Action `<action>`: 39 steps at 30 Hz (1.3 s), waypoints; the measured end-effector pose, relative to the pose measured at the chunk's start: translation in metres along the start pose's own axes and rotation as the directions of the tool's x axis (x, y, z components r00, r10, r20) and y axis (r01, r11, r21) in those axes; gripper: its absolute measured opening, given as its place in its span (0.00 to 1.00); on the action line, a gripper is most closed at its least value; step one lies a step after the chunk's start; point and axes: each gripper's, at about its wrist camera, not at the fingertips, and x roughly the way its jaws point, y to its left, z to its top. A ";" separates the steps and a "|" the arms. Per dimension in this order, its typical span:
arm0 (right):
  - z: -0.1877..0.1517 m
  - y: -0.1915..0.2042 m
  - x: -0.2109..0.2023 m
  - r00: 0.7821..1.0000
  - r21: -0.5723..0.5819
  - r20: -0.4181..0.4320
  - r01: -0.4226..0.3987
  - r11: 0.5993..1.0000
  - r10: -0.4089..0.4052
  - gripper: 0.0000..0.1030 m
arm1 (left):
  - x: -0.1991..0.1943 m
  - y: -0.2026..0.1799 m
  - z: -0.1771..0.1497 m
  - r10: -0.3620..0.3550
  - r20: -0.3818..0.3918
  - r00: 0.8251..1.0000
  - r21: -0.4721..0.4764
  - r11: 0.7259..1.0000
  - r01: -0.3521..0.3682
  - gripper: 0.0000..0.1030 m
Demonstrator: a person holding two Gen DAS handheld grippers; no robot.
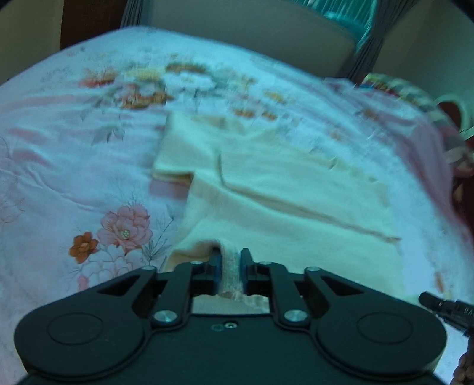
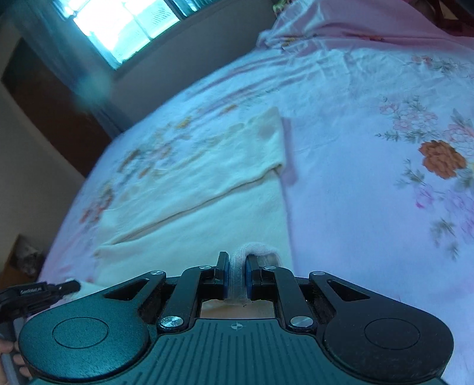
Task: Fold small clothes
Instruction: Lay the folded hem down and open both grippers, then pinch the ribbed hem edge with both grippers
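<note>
One cream garment (image 1: 266, 189) lies spread on a bed covered with a floral bedsheet (image 1: 59, 165). It looks like a small knitted shirt, with one short sleeve (image 1: 174, 157) seen at its left side in the left wrist view and a long fold line running across its body. Both pictures are blurred, so fine details of the cloth are not clear.

There are two grippers, one in each view. The left gripper (image 1: 230, 260) has its two blue pads closed onto a bunched piece of the near hem of the garment; the cloth stands as a narrow ridge between the fingers. The right gripper (image 2: 237, 266) also has its two pads pressed together on a pinch of the same hem, near the right corner of the garment (image 2: 207, 207), and a small loop of cloth rises above the pads. So the garment is held at two places along its near edge, while the rest of it rests on the bedsheet (image 2: 370, 177).

In the right wrist view one window (image 2: 118, 23) is seen behind the bed. In each view the tip of the other gripper shows at the lower corner.
</note>
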 end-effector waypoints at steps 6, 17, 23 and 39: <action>0.012 -0.012 0.035 0.999 0.007 -0.044 0.017 1.000 -0.017 0.14 | 0.024 0.010 0.007 0.034 -0.051 0.998 0.007 0.999 -0.034 0.29; 0.043 -0.017 0.016 0.997 -0.070 0.051 0.064 0.996 -0.060 0.71 | 0.011 0.013 0.025 0.120 0.039 0.992 0.103 0.987 -0.123 0.49; 0.010 -0.012 0.012 0.993 -0.191 0.021 0.119 0.974 -0.117 0.71 | 0.005 0.014 0.000 0.114 0.035 0.993 0.236 0.964 -0.119 0.49; 0.016 -0.011 0.036 0.995 -0.230 -0.006 0.097 0.968 -0.101 0.44 | 0.043 -0.007 0.001 0.116 0.057 0.992 0.346 0.929 -0.129 0.40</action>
